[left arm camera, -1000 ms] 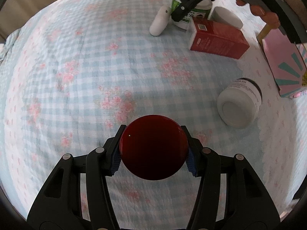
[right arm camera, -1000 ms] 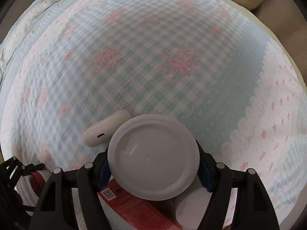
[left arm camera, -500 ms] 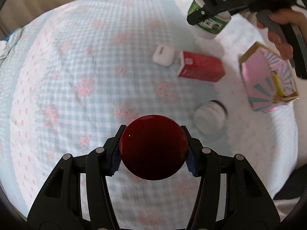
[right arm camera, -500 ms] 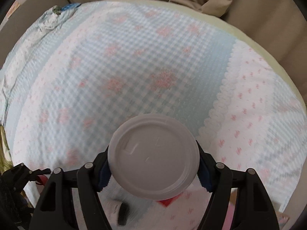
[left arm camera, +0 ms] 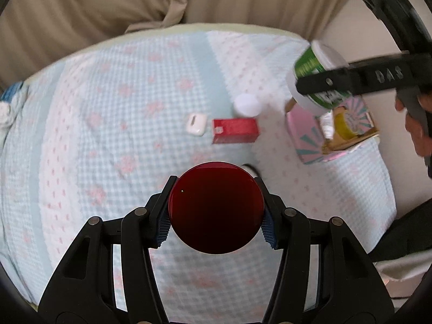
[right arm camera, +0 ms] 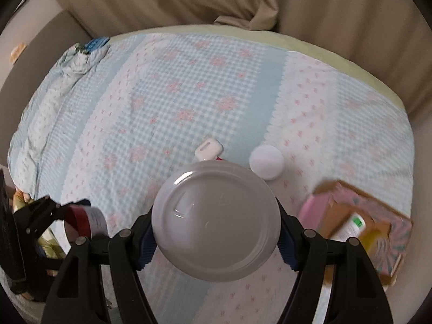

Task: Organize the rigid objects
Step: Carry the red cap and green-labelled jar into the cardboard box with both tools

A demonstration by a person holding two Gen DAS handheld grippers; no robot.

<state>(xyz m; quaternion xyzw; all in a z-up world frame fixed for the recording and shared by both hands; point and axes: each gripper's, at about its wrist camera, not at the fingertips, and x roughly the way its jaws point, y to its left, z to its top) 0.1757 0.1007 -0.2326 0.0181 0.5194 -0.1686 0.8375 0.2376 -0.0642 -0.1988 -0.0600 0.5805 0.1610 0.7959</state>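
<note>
Already both pairs of fingers are loaded. The left gripper [left arm camera: 216, 212] has its ribbed blue pads [left arm camera: 162, 226] pressed on opposite sides of a dark red lid [left arm camera: 216, 208], a fairly narrow spread, with the container under that lid hidden from its own camera (the right wrist view shows it as a short red-and-white can [right arm camera: 83, 220] at 9 o'clock). The right gripper [right arm camera: 216, 232] stands wider, its pads clamping a white-capped jar [right arm camera: 216, 221] across the cap; the left wrist view shows the same jar at 2 o'clock with a green label [left arm camera: 314, 79], hanging above a pink box [left arm camera: 310, 135]. Both containers look rigid and smooth, probably light, so a squeeze across the round wall is the sensible hold, though slick plastic could twist between the pads. Outward on the bed [left arm camera: 108, 108], which is covered in a blue gingham sheet, lie a white earbud case [left arm camera: 196, 124] touching or just beside a red carton [left arm camera: 234, 134], with a white round cap [left arm camera: 247, 105] at the carton's 1 o'clock. The pink box already holds a yellow item and a small bottle, likely the collecting place.
</note>
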